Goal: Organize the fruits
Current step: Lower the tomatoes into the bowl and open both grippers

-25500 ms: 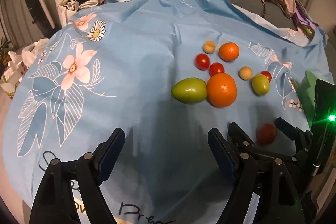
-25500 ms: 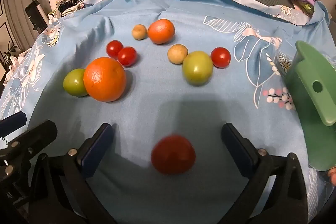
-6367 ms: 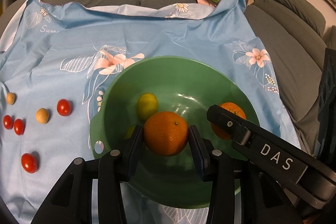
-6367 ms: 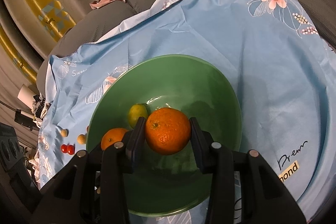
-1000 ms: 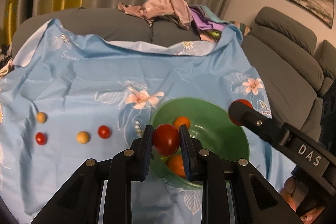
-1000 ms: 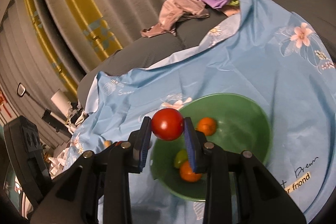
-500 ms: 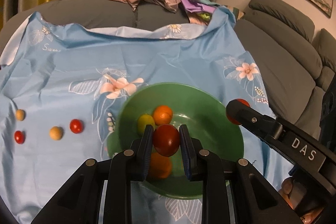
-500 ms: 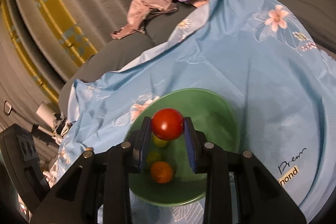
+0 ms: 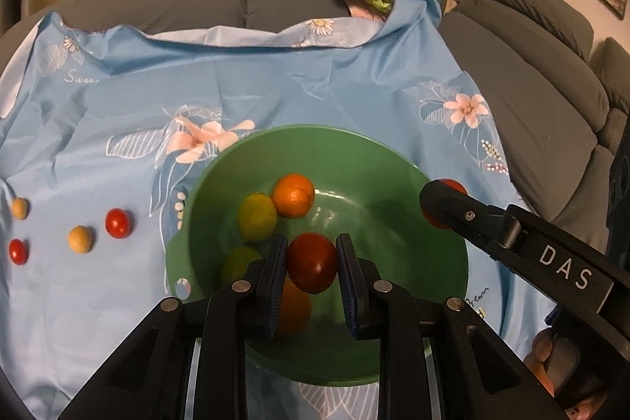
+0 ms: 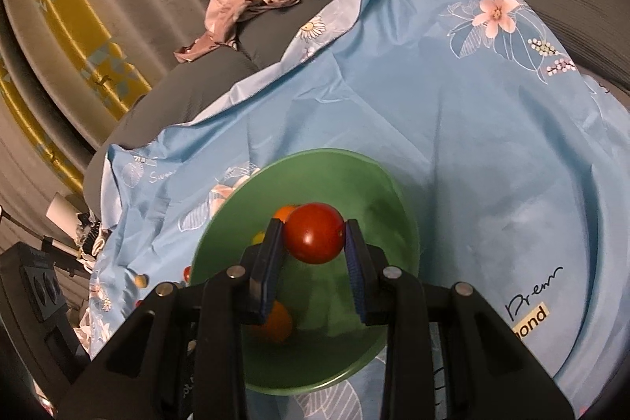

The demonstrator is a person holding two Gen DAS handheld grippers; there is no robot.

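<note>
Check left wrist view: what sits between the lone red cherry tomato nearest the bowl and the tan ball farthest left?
In the left wrist view, another tan ball lies between the cherry tomato and the far tan ball, on the blue cloth.

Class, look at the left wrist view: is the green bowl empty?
No. The green bowl already holds an orange and a yellow-green fruit, among others.
</note>
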